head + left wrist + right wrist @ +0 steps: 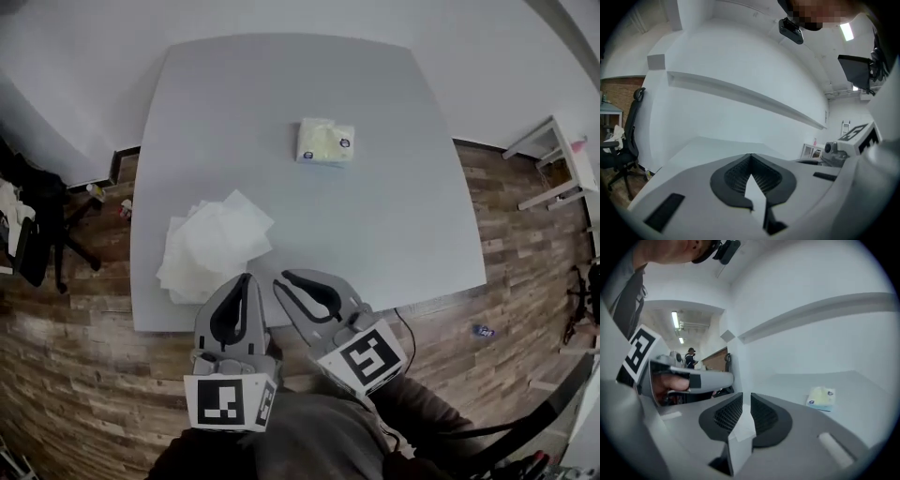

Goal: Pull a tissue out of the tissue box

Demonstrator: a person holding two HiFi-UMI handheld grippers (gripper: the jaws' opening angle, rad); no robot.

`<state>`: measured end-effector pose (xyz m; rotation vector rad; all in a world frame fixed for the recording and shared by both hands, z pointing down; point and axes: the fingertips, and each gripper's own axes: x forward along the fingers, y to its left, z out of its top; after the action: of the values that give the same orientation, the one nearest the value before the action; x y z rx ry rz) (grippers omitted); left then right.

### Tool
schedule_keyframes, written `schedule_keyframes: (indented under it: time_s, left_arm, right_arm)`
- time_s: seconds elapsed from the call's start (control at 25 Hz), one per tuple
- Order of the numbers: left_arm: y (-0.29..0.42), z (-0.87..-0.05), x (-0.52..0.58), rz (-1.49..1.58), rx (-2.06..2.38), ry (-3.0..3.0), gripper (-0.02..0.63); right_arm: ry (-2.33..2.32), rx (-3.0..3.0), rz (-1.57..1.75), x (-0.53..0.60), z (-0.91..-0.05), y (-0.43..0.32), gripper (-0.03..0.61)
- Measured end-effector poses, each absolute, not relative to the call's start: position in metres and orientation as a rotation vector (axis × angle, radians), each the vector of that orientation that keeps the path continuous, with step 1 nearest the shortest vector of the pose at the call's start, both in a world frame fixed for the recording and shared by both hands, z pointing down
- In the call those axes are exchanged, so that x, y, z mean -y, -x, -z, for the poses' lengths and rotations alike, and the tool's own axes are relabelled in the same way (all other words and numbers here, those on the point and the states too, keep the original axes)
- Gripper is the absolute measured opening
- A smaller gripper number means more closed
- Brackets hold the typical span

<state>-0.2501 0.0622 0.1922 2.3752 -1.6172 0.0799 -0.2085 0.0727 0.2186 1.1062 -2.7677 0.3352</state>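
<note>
Two grippers sit at the near edge of the table (394, 234) in the head view. The left gripper (246, 279) has its jaws closed together. The right gripper (284, 277) has a narrow gap at its tips. The box (325, 142), a soft pale-yellow pack, lies well away across the table, straight ahead and a little to the right, so the right gripper looks the nearer one for the next reach. Its long axis runs roughly left to right. Whether a tissue stands up from its opening is too small to tell. A pile (211, 248) of loose white tissues lies on the near left of the table, just ahead of the left gripper.

From the left gripper view, the left gripper (750, 155) has its pads meeting at the tips with nothing clamped. Only bare table (708, 145) and wall lie beyond, with no box in sight.

From the right gripper view, the right gripper (746, 394) has its pads slightly apart and pressing on nothing. White shows through the gap, either table or a sheet; I cannot tell which. The box (820, 398) lies ahead and to the right on the table (862, 394), well clear of the jaws.
</note>
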Motion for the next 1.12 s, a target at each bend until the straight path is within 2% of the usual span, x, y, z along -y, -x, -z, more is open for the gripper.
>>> schedule_keyframes:
  time_s: [0.28,0.52,0.64,0.76,1.12]
  left_arm:
    - [0.113,-0.161,-0.161,-0.057,1.572,-2.485,0.002]
    - [0.031,-0.130,-0.233,-0.079,1.515,-2.552,0.002]
    - [0.013,-0.106,-0.251,-0.105,1.514,-2.622,0.002]
    - [0.008,-0.073,-0.254,0.015,1.556,-2.693,0.002]
    - [0.038,-0.073,-0.295,0.003,1.513,-2.757,0.002]
  right_arm:
    - [-1.306,2.802,-0.364,-0.169,-0.167,0.059,0.009]
    - [-1.352,2.872,-0.336,-0.243,-0.114,-0.004,0.003]
    - [-1.391,2.918,-0.311,-0.263,-0.083,-0.023,0.003]
    - [-1.408,2.949,-0.244,-0.269,-0.061,-0.025,0.003]
    - [-1.461,2.890,-0.196,-0.306,-0.064,0.015,0.002]
